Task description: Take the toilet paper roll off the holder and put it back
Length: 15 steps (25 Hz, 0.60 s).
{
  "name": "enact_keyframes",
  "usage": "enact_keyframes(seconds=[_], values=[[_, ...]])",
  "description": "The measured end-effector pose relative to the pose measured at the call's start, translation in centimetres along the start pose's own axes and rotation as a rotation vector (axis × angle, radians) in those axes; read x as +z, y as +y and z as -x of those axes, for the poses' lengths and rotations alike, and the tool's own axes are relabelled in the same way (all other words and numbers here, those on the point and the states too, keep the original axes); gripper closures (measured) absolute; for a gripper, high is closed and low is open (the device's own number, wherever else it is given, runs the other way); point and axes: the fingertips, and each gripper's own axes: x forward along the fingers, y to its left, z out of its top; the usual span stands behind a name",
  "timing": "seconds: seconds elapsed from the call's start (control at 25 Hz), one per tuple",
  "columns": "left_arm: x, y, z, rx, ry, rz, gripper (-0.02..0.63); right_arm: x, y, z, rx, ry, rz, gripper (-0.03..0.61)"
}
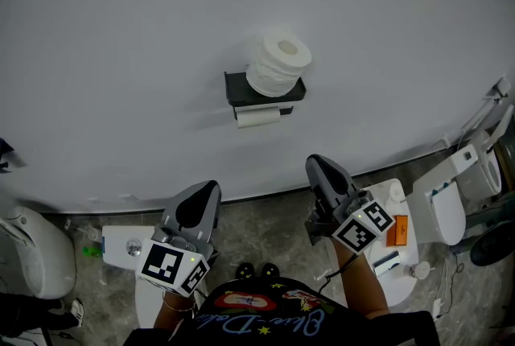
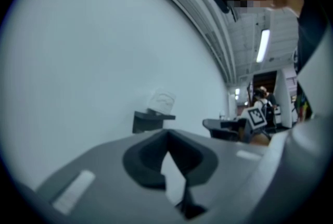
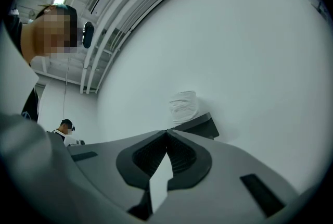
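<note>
A white toilet paper roll stands upright on top of a black wall-mounted holder; a second, smaller white roll hangs under it. The roll and the holder show small and far ahead in the left gripper view, and again as roll on holder in the right gripper view. My left gripper and right gripper are both held low, well short of the wall, each shut with nothing between its jaws.
A plain white wall fills most of the head view. Below it, on the grey floor, stand white toilets at the right, another white fixture at the left and a white box.
</note>
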Motion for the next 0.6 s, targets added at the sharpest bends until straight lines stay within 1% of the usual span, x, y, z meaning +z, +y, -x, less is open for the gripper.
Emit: enact_keyframes(seconds=[0.28, 0.6], values=[[-0.35, -0.46, -0.17, -0.015, 0.008, 0.004, 0.615, -0.39, -0.15, -0.11, -0.024, 0.012, -0.007, 0.563], [-0.27, -0.71, -0.73, -0.021, 0.004, 0.003, 0.615, -0.12, -0.78, 0.12, -0.046, 0.026, 0.012, 0.565]])
